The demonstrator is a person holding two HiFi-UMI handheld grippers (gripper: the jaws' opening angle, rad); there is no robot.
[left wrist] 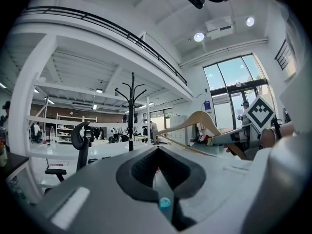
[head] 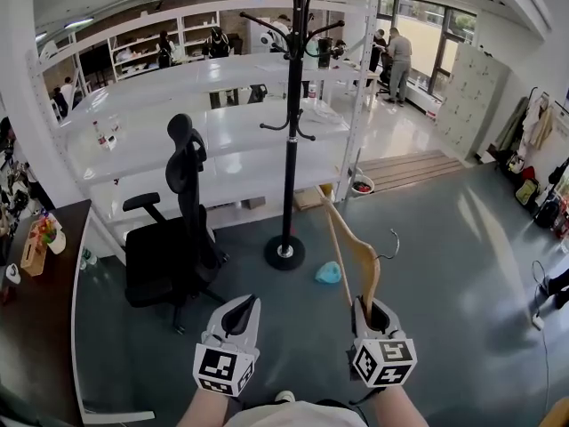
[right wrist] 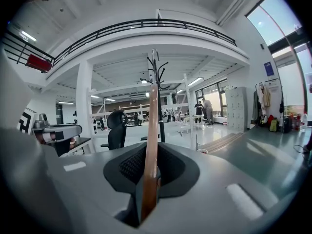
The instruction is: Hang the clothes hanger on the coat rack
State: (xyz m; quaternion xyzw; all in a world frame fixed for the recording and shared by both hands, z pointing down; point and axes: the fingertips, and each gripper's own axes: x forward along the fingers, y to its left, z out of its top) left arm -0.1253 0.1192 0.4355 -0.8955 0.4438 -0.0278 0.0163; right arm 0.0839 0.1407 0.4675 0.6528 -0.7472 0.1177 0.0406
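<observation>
The black coat rack [head: 293,105] stands on a round base on the grey floor ahead of me, its hooked arms spreading at the top; it also shows as a coat rack [left wrist: 131,111] in the left gripper view and a coat rack [right wrist: 157,96] behind the hanger. My right gripper [head: 373,314] is shut on one end of a wooden hanger [head: 351,247], which slants up and left, its metal hook [head: 391,243] pointing right. The hanger [right wrist: 152,130] rises straight between the right gripper [right wrist: 153,150] jaws. My left gripper [head: 242,314] is shut and holds nothing; left gripper [left wrist: 157,152], hanger [left wrist: 197,118].
A black office chair [head: 178,238] stands left of the rack. White shelving [head: 222,123] runs behind both. A light blue object [head: 327,272] lies on the floor by the rack's base. A dark desk [head: 36,310] with clutter is at the left edge. People stand far back.
</observation>
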